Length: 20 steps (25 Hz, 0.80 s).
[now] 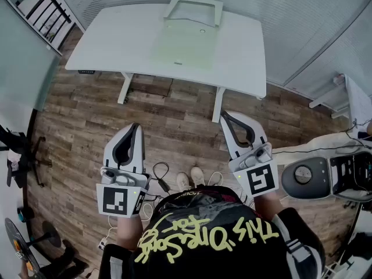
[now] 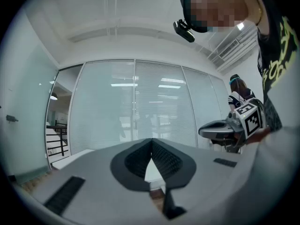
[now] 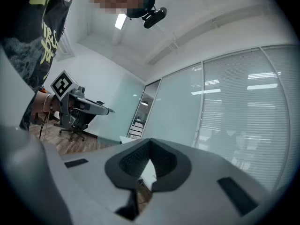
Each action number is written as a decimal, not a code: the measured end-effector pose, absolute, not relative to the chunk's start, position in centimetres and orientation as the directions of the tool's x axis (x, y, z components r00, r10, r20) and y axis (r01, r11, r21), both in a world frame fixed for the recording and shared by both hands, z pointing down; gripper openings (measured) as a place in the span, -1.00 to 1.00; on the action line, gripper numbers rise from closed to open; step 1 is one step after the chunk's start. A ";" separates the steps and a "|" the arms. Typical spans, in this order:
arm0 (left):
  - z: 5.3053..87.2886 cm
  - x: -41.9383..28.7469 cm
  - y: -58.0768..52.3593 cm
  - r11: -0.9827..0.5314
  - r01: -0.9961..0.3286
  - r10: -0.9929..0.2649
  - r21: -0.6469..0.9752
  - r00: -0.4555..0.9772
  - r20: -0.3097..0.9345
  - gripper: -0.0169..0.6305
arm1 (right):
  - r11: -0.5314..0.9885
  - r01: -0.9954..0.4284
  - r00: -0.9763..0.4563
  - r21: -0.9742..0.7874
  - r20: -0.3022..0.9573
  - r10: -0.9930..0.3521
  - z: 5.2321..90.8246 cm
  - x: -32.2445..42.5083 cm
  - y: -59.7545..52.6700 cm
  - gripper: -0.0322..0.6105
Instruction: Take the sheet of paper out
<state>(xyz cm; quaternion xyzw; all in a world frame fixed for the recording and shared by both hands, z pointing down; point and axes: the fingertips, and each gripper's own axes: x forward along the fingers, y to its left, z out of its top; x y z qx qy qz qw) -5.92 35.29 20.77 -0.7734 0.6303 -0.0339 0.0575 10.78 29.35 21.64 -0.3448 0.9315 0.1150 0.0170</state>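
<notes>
Head view: the person stands on a wood-plank floor (image 1: 174, 115), well short of a white counter (image 1: 110, 39). On the counter lies a pale green folder (image 1: 177, 48), flat, its far end just beside a white frame-like tray (image 1: 193, 7) at the counter's back edge. The sheet of paper itself cannot be told apart from the folder. The left claw (image 1: 136, 127) and the right claw (image 1: 224, 115) are held out at waist height, side by side and apart, both pointing toward the counter and over bare floor. Each carries a cube with a square marker near the hand. Cables (image 1: 161, 176) trail on the floor by the person's shoes (image 1: 190, 179).

Left gripper view: the left claw (image 2: 151, 142) is pressed together at its tips, pinching nothing; only a narrow gap shows below the tips, with pale counter and floor behind it. Ahead stands a glass wall with blinds (image 2: 136, 107). The other gripper shows at the right edge.

Right gripper view: the right claw (image 3: 150, 143) is likewise pressed together and holds nothing. A glass wall with blinds runs along the right side, and an office chair (image 3: 75, 123) stands on the floor at the left, below the other gripper.
</notes>
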 end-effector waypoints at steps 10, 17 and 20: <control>20.8 -6.0 35.5 -0.206 -0.967 -0.977 -0.150 0.211 -0.018 -0.93 | 0.742 -0.644 -0.765 0.188 -0.124 -0.632 21.0 10.6 29.2 -0.88; 20.8 -5.9 35.6 -0.211 -0.963 -0.976 -0.166 0.216 -0.015 -0.93 | 0.736 -0.652 -0.758 0.182 -0.146 -0.636 20.5 11.2 29.5 -0.88; 20.8 -5.8 35.5 -0.203 -0.968 -0.978 -0.148 0.206 -0.005 -0.93 | 0.733 -0.659 -0.752 0.167 -0.167 -0.638 20.3 11.6 29.1 -0.88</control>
